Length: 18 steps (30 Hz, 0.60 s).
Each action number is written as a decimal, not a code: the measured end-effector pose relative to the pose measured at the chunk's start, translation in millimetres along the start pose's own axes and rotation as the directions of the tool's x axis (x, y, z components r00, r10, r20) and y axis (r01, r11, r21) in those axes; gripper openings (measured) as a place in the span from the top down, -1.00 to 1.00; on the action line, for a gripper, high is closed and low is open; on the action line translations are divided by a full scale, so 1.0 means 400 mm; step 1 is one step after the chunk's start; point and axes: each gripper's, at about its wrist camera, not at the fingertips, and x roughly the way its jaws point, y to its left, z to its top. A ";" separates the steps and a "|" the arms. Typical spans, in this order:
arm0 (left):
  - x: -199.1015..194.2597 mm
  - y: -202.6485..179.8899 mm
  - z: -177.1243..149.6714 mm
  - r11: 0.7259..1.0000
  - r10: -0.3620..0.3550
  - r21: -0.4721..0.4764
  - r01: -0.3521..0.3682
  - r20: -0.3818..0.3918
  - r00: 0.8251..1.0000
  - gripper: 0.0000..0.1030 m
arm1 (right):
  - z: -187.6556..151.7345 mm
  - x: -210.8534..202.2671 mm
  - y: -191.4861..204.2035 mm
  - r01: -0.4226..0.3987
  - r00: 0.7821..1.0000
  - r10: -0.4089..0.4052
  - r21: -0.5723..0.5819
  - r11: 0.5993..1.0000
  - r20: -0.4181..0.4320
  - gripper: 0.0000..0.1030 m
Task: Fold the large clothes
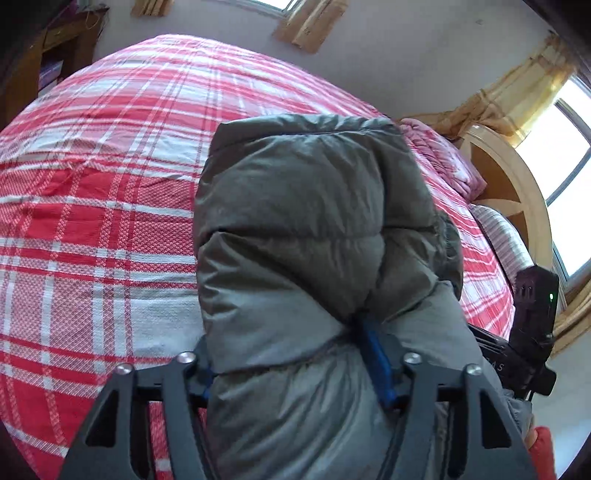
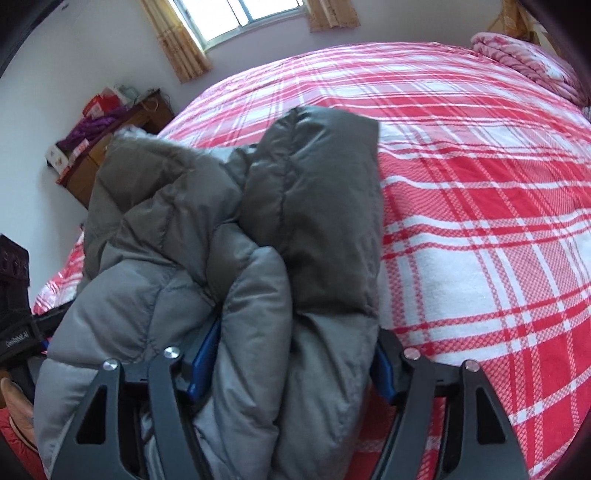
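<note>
A grey puffy down jacket (image 1: 310, 229) hangs bunched over the red-and-white plaid bed (image 1: 92, 206). My left gripper (image 1: 295, 373) is shut on a thick fold of the jacket, its blue pads (image 1: 375, 354) pressing the fabric. In the right wrist view the same jacket (image 2: 221, 240) fills the left and middle. My right gripper (image 2: 291, 362) is shut on another thick fold, with a blue pad (image 2: 205, 354) showing at the left. The other gripper shows at the right edge of the left wrist view (image 1: 532, 332) and at the left edge of the right wrist view (image 2: 18, 314).
The plaid bedspread (image 2: 480, 221) stretches wide beyond the jacket. A folded pink quilt (image 2: 517, 55) lies at the bed's head by a wooden headboard (image 1: 517, 192). A wooden cabinet (image 2: 92, 158) with clutter stands beside the bed. Curtained windows (image 2: 240, 22) are on the walls.
</note>
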 end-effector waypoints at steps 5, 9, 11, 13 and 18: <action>-0.088 0.020 -0.052 1.000 -0.001 -0.027 0.002 0.037 0.999 -0.07 | -0.033 -0.014 0.054 -0.092 0.994 0.092 0.001 0.996 -0.059 0.03; -0.151 0.067 -0.074 0.998 0.048 -0.045 -0.045 0.076 0.996 -0.06 | -0.076 -0.015 0.099 -0.192 0.979 0.195 0.061 0.980 -0.050 0.12; -0.203 0.102 -0.076 0.995 0.087 -0.061 -0.081 0.104 0.991 -0.06 | -0.090 -0.005 0.144 -0.262 0.962 0.267 0.090 0.961 -0.053 0.18; -0.251 0.148 -0.069 0.989 0.130 -0.082 -0.120 0.135 0.982 -0.05 | -0.093 0.010 0.198 -0.315 0.945 0.321 0.088 0.945 -0.066 0.23; -0.394 0.237 -0.070 0.962 0.265 -0.121 -0.243 0.220 0.939 -0.05 | -0.082 0.064 0.404 -0.436 0.892 0.438 0.035 0.899 -0.115 0.35</action>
